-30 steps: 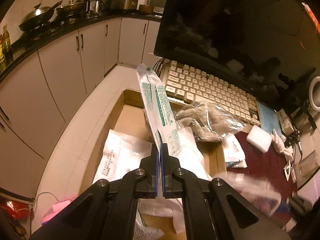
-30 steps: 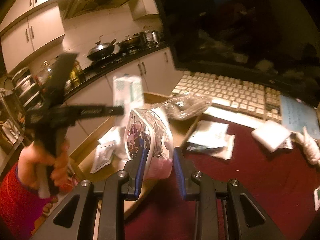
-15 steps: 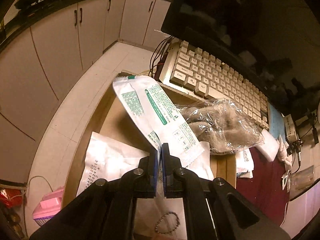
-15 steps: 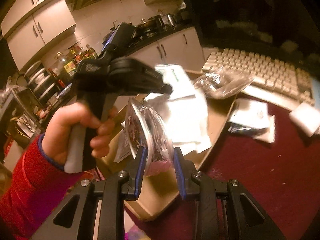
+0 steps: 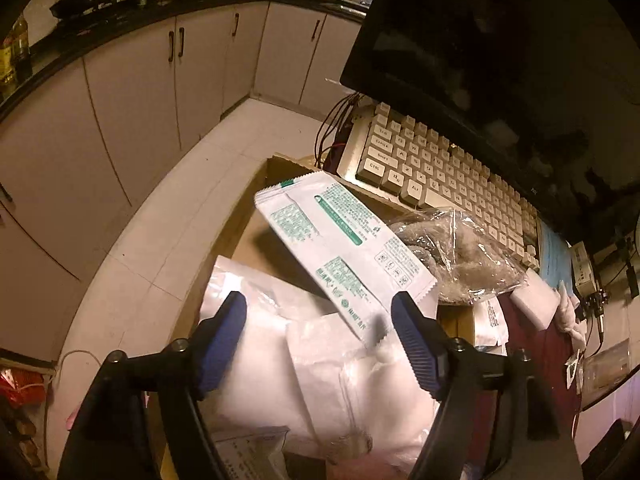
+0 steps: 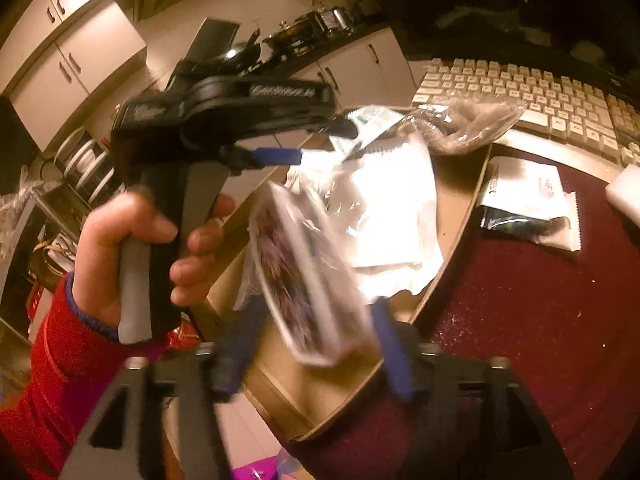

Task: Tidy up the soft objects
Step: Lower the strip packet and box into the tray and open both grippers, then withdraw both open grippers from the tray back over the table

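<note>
My left gripper (image 5: 318,320) hangs over the cardboard box (image 5: 280,168), its jaws spreading apart; the white packet with green print (image 5: 340,248) lies tilted above the box, its lower corner between the blue pads (image 5: 224,336) but no longer pinched by them. My right gripper (image 6: 316,352) is also over the box, at its near edge, and its jaws are opening too; the clear pouch with a purple picture (image 6: 296,280) sits blurred between the pads, loose of them as far as I can tell. Inside the box lie white plastic bags (image 5: 272,360), piled together under both grippers. A crinkled clear bag of grey stuff (image 5: 456,256) rests on the far right rim of the box, just beside the keyboard (image 5: 440,168). On the dark red cloth (image 6: 540,320) right of the box lies a white and dark packet (image 6: 524,204). My left hand (image 6: 132,248), in a red sleeve (image 6: 60,364), grips the left gripper's handle left of the box.
</note>
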The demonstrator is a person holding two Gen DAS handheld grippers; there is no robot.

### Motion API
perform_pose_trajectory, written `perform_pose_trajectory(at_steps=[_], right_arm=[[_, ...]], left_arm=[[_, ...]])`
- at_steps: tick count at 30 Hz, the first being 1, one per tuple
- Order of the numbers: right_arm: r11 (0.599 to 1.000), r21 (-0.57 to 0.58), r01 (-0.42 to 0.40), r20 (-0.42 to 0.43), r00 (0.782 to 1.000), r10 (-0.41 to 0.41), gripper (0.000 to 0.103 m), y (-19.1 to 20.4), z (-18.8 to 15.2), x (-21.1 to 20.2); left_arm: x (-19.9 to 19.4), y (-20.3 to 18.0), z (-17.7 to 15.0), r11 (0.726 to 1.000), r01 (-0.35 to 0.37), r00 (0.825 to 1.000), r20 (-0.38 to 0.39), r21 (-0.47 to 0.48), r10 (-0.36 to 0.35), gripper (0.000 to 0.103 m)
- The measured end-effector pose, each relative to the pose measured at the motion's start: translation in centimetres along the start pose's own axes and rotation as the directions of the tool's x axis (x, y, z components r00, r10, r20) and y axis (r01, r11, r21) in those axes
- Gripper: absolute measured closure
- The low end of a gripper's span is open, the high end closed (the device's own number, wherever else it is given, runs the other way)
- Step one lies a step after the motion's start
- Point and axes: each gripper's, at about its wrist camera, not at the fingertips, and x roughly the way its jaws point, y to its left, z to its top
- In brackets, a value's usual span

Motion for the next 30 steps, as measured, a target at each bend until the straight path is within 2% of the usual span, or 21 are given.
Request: perform_pose_trajectory(at_steps=[3,7,10,17,22,30], right_arm=[[1.000,-0.007,0.010,0.018,1.000,-0.010,0.031,0.0,0.1,-0.6],[1.000,0.004,0.013,0.039,0.999,-0.014,0.017,-0.3,0.0,-1.5],[1.000,0.020,0.019,0.057,0.998,-0.020,0.011,-0.7,-0.1,-2.3],[0.997,0.054,0.053,0.107,0.993,-0.059,0.001,-2.6,-1.1,-5.0],[0.985,0.123,0.123,0.140,0.980,-0.140,0.001,-5.3,-2.2,-7.3],[0.933,0.288,0.216,0.179,0.945,-0.274,0.001,-10.4,-3.8,-11.5]], left_arm=[[-1.1,-0.1,-0.5,1.000,-0.006,0.999,0.032,0.009,0.006,0.022],[-2.5,-0.5,-1.4,1.000,-0.009,0.997,0.071,0.013,0.008,0.017],[-3.5,-0.9,-2.1,0.999,-0.024,0.995,0.102,0.023,0.022,0.016],[-4.9,-2.8,-4.5,0.997,-0.042,0.990,0.134,0.059,0.034,0.012],[-5.5,-4.9,-5.7,0.996,-0.007,0.990,0.138,0.090,-0.005,0.012],[-5.3,-9.9,-6.8,0.980,0.038,0.991,0.116,0.196,-0.062,0.011]])
